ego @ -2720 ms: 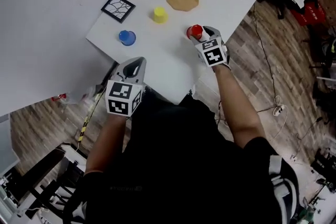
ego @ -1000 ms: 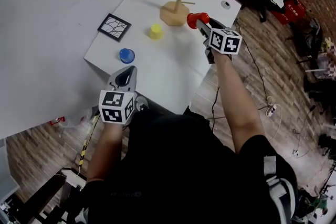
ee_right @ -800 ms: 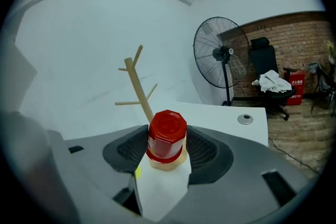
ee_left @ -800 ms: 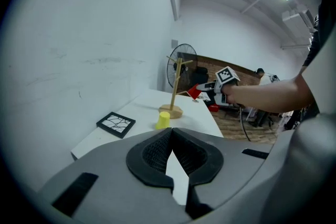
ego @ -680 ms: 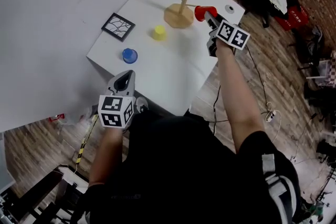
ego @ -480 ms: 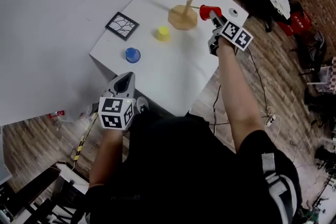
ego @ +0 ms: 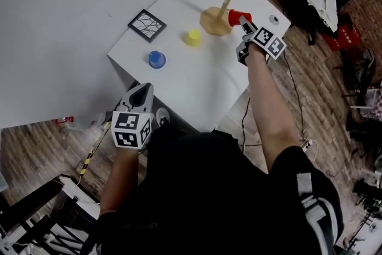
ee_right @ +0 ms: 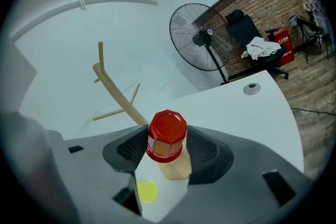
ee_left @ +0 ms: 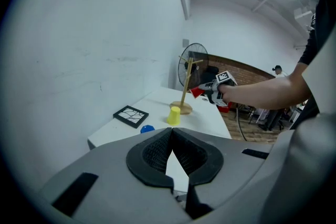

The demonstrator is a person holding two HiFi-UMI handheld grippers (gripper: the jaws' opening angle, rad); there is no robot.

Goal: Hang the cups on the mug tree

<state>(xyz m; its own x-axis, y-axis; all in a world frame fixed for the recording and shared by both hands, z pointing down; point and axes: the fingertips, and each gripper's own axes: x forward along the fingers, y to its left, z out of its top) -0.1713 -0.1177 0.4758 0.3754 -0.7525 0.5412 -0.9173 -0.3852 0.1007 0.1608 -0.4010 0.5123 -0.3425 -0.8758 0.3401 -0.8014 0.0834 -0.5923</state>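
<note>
The right tool (ee_right: 167, 148) pinched a red cup (ee_right: 167, 136) above the far corner of the white desk (ego: 197, 86), just beside the wooden mug tree (ego: 224, 3). The left tool (ee_left: 170, 150), jaws pressed together and empty, hung off the near edge. A misjudged approach could miss the peg or tip the tree. A yellow cup (ego: 192, 38) and a blue cup (ego: 157, 59) sat mid-desk. A wood floor (ego: 310, 98) and a fan (ee_right: 202, 36) lay beyond.

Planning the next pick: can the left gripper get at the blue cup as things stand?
Probably yes: the blue cup sits alone, nothing between it and the left gripper, whose shut, empty jaws must open first.
</note>
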